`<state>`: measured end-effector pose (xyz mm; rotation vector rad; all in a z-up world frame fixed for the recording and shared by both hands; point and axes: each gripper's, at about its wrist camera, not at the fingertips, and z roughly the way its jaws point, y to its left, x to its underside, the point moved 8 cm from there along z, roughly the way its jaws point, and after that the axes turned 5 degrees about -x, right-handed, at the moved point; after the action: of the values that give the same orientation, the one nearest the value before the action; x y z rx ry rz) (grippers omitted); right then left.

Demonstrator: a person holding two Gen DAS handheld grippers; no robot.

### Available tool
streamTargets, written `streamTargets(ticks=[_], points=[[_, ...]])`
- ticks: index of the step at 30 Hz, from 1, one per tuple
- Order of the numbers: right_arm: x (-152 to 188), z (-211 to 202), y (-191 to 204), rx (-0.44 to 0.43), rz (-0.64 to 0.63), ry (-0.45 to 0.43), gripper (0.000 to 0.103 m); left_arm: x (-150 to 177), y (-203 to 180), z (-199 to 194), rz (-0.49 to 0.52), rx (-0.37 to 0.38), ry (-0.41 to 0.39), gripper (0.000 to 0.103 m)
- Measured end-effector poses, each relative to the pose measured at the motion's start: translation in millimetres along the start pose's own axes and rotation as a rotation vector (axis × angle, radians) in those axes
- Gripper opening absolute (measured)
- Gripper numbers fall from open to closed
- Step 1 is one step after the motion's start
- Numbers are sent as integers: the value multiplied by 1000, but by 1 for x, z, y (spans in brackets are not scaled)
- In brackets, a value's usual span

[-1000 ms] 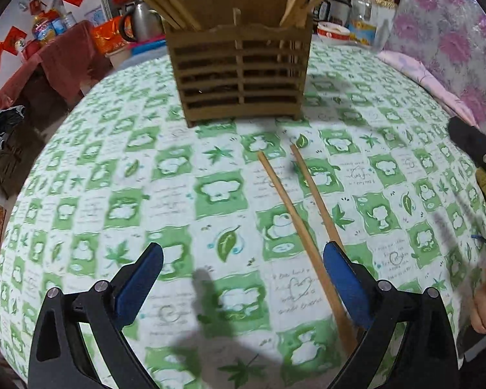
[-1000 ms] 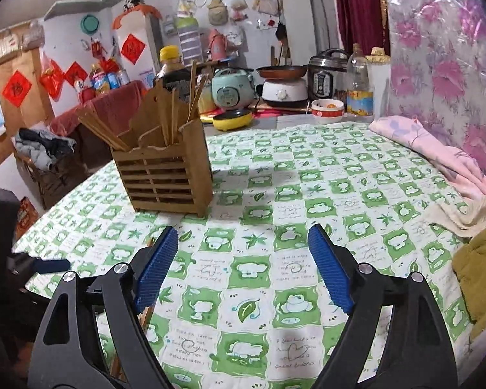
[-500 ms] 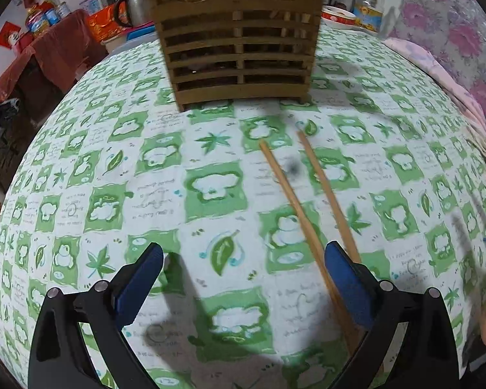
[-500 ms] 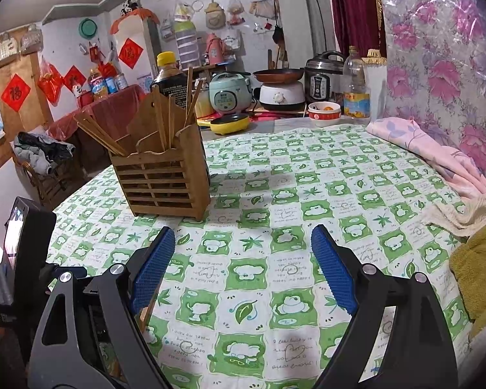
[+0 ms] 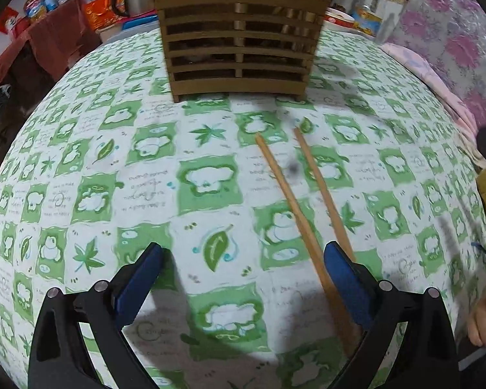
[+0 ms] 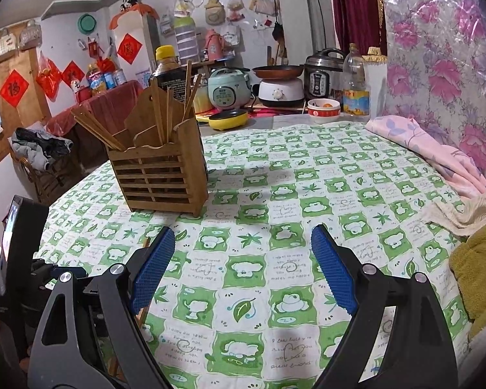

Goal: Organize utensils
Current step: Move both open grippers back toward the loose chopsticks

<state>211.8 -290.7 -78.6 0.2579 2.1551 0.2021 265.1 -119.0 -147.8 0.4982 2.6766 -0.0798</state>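
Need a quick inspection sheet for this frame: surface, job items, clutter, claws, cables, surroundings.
Surface: round table under a green-and-white patterned tablecloth.
Job's things: two loose chopsticks lie side by side in front of the wooden utensil holder, which stands upright with chopsticks already in it.
Clutter: pink cloth and olive-yellow fabric at the table's right edge.
Claws: left claw open, the chopsticks' near ends by its right finger, nothing gripped; right claw open, empty.
Cables: nothing seen.
Surroundings: rice cooker, pressure cooker, bottles, red wall decorations behind.
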Motion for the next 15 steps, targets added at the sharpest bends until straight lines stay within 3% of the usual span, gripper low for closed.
streamTargets(ticks=[6,7,9,10,11,15], points=[[1,1,-2,4,1,0,84,4,-2,0,68,-91,-20,98],[1,1,-2,5,3,1,84,2,5,-2,65,-133,-33,98],[2,1,-3,3,7,3,84,-3,42,-8,31,-316,-87,98],[2,2,-2,-2,8,7,84,-4,55,-9,8,-349,-89,97],[3,3,-1,-13,7,13,84,-2,68,-9,-26,-342,-80,97],[10,8,10,-65,-10,58,83,15,93,-9,-156,-175,-40,97]])
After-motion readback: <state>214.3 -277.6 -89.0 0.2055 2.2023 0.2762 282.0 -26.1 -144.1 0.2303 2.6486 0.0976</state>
